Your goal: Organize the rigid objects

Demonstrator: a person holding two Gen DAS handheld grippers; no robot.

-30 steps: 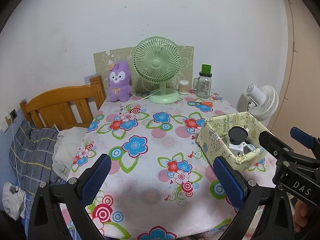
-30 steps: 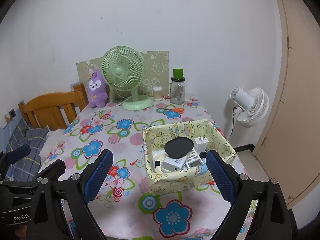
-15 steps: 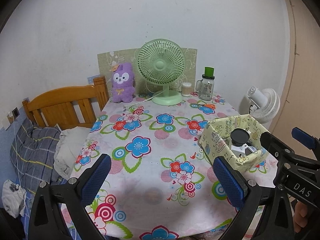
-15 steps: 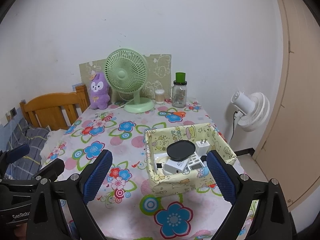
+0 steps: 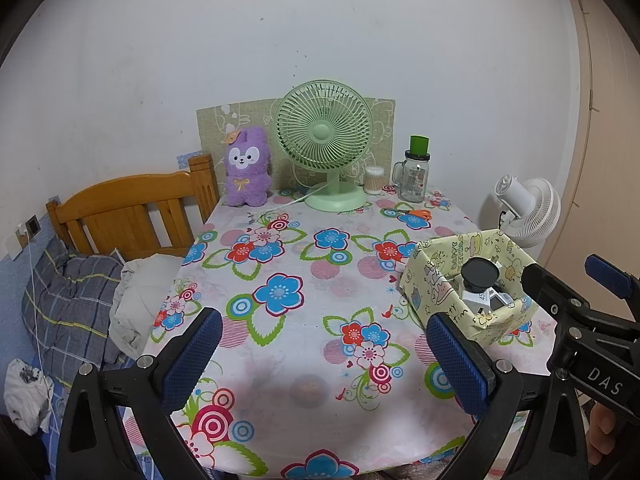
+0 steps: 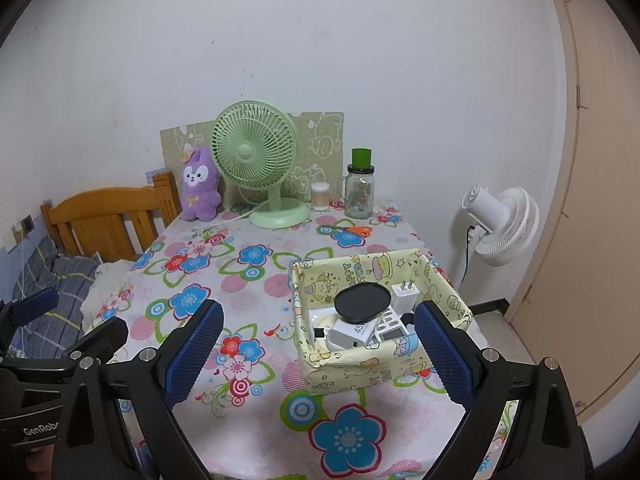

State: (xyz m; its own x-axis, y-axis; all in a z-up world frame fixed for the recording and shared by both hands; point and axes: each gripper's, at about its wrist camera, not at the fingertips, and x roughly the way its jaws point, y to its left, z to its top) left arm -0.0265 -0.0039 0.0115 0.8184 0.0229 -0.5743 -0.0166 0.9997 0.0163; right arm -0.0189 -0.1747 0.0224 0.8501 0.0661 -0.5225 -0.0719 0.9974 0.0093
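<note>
A yellow cartoon-print box [image 6: 352,364] [image 5: 440,292] stands on the floral table at the right. It holds a black round disc [image 6: 362,301], white chargers [image 6: 352,332], a white plug [image 6: 405,295] and a remote-like device. My left gripper [image 5: 324,356] is open and empty above the table's near part, left of the box. My right gripper [image 6: 316,354] is open and empty in front of the box, raised and back from it. Each gripper shows at the edge of the other's view.
At the table's far end stand a purple plush [image 5: 246,174], a green desk fan [image 5: 326,160], a cotton swab jar [image 5: 375,180] and a glass jar with green lid [image 5: 416,172]. Orange scissors [image 5: 412,213] lie nearby. A wooden bed [image 5: 132,208] is left, a white floor fan [image 6: 500,224] right.
Both grippers have pulled back and up from the table; the box and far objects look smaller and lower. Both stay open and empty.
</note>
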